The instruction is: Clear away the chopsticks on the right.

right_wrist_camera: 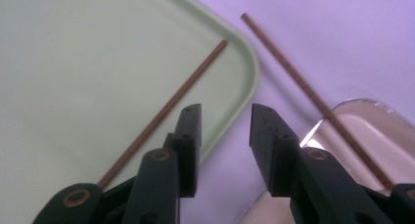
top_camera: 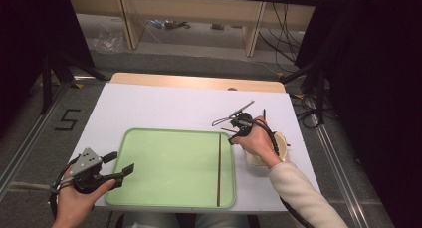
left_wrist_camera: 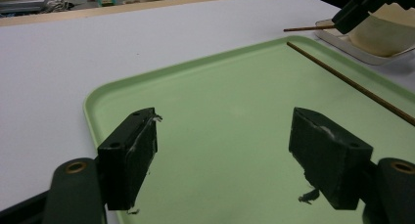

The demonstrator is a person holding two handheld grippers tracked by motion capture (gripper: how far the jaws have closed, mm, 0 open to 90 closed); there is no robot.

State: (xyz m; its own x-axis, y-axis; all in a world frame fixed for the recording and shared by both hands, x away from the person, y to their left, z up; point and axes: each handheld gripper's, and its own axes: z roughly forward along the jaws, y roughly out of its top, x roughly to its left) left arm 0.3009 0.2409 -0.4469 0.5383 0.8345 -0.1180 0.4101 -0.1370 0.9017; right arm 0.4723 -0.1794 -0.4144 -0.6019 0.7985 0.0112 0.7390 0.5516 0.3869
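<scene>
Lying flat on the green tray [top_camera: 169, 188] near its right edge, one thin brown stick [top_camera: 219, 168] is already placed, parallel to that rim; a second stick [right_wrist_camera: 313, 99] leans out of the pale cup [top_camera: 283, 151] just beside the tray on the white bench [top_camera: 164, 106], its far end reaching over the bench; the right tool [right_wrist_camera: 225, 131] hovers above the tray's corner between the two sticks, jaws spread with nothing between them; the left tool [left_wrist_camera: 225, 150] waits over the tray's near left part, jaws wide apart and holding nothing. Judging from this, the main risk is a careless reach for the leaning stick; a jaw could nudge the cup and tip it, or flick the stick off onto the bench; a thin round stick may also slip from the pads if pinched off-centre; and a low sweep back could roll the laid stick out of line.
</scene>
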